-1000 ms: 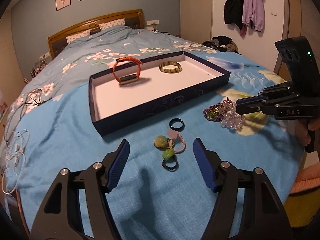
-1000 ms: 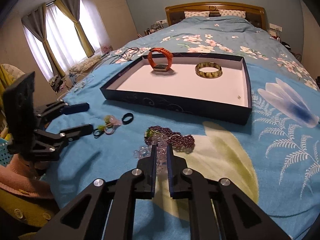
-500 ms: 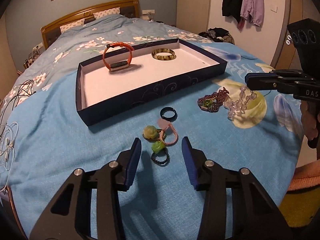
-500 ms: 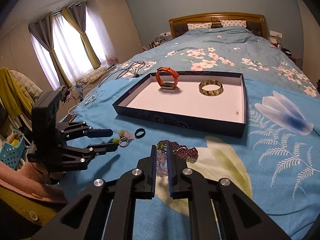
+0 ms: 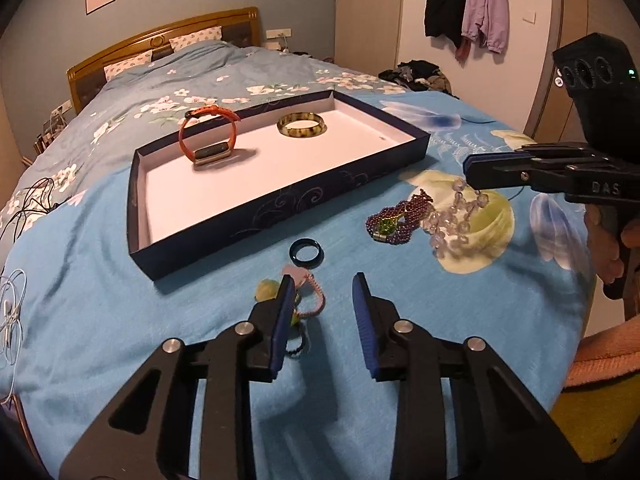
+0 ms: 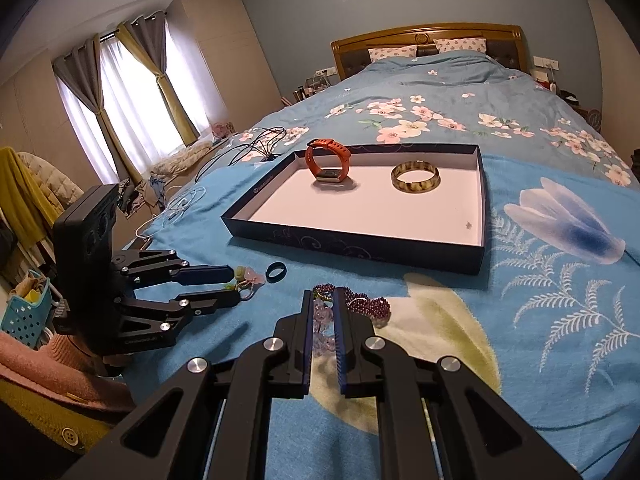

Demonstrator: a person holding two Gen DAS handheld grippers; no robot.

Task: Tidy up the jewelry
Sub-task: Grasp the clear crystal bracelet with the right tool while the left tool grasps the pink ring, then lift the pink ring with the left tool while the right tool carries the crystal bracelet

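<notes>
A: left tool [image 5: 322,292] jaws just been closing, now half spread over the charm bracelets [image 5: 308,300], not pinching yet
B: right tool [image 6: 323,308] pinching the crystal bracelet [image 5: 456,216], raised off the bed [image 5: 120,320]; tray [image 5: 280,204] next

The tray [image 5: 280,208], just ahead of both grippers, looks like cardboard, with a matt white paper floor and dark printed walls, and it lies on a soft, slightly fuzzy cloth bedspread [image 5: 100,300]. Inside it the bangle [image 5: 302,125] is glossy and smooth like polished stone, while the watch [image 5: 208,136] has a matt rubbery orange strap. The clear bead bracelet [image 5: 452,220] at the right gripper's [image 6: 323,312] tips looks glassy, and the left gripper's [image 5: 322,312] fingers [image 5: 280,320] are matt black plastic with shiny metal pins.
</notes>
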